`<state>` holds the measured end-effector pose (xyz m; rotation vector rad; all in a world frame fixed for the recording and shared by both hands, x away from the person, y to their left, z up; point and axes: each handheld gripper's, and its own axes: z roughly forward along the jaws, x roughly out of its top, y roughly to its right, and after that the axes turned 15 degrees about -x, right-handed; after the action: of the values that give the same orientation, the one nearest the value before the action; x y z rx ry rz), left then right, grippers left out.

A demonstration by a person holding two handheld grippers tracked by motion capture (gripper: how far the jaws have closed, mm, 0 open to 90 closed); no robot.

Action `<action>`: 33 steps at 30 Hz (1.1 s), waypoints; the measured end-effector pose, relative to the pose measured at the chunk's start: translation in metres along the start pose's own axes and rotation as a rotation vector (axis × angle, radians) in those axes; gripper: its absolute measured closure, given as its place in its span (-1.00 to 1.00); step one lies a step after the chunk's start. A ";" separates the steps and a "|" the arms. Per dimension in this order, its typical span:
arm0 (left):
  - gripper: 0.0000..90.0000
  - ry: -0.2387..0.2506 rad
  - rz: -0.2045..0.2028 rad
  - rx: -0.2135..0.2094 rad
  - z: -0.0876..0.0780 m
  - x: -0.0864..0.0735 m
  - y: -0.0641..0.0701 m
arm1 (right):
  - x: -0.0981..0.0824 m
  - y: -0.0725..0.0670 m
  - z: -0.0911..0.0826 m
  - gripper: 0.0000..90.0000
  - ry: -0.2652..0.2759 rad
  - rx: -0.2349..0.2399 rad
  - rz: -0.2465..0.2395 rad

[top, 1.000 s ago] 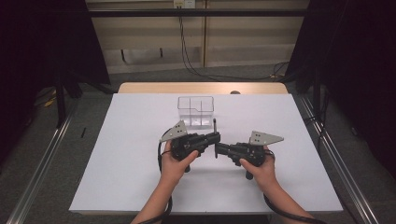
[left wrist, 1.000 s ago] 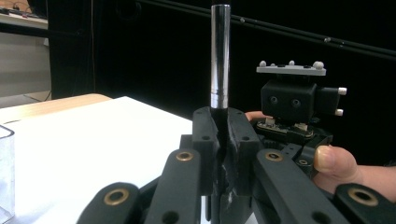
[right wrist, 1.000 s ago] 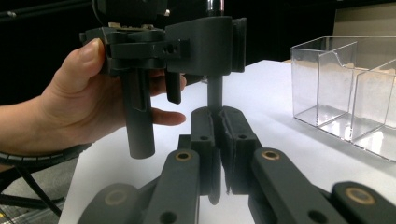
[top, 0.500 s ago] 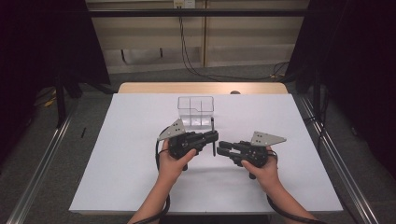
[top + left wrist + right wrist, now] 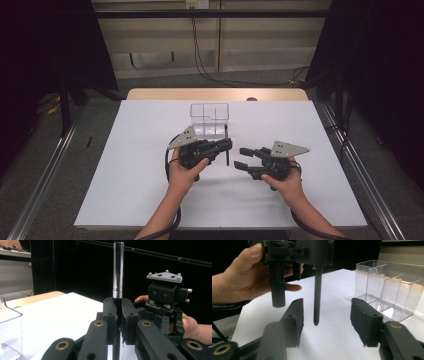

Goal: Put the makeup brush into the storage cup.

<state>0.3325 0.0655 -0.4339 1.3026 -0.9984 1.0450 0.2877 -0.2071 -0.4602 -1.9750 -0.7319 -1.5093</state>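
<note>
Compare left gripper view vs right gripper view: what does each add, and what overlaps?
Left gripper view: the pen's shiny metal upper barrel standing upright above the left gripper, whose jaws are clamped on it, and the right gripper with its grey plate, seen head-on in a hand.

Right gripper view: the pen's dark pointed lower end hanging just above the table, the right gripper's own jaws apart with nothing between them, having just been opening, and the clear box's inner divider.

Both: the pen, the white table, the clear box.
</note>
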 end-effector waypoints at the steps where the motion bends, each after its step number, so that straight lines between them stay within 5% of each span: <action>1: 0.86 0.001 0.001 0.000 0.000 0.000 0.000 | 0.000 0.000 0.000 -0.09 0.000 0.002 -0.003; 11: 0.86 -0.011 0.008 0.013 -0.004 0.002 0.000 | -0.002 0.009 -0.008 -0.54 0.000 -0.018 0.013; 33: 0.86 -0.014 0.020 0.032 -0.009 0.004 -0.005 | -0.006 0.023 -0.029 -0.86 -0.012 -0.080 0.031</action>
<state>0.3384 0.0747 -0.4310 1.3293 -1.0108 1.0724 0.2823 -0.2443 -0.4620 -2.0463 -0.6523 -1.5314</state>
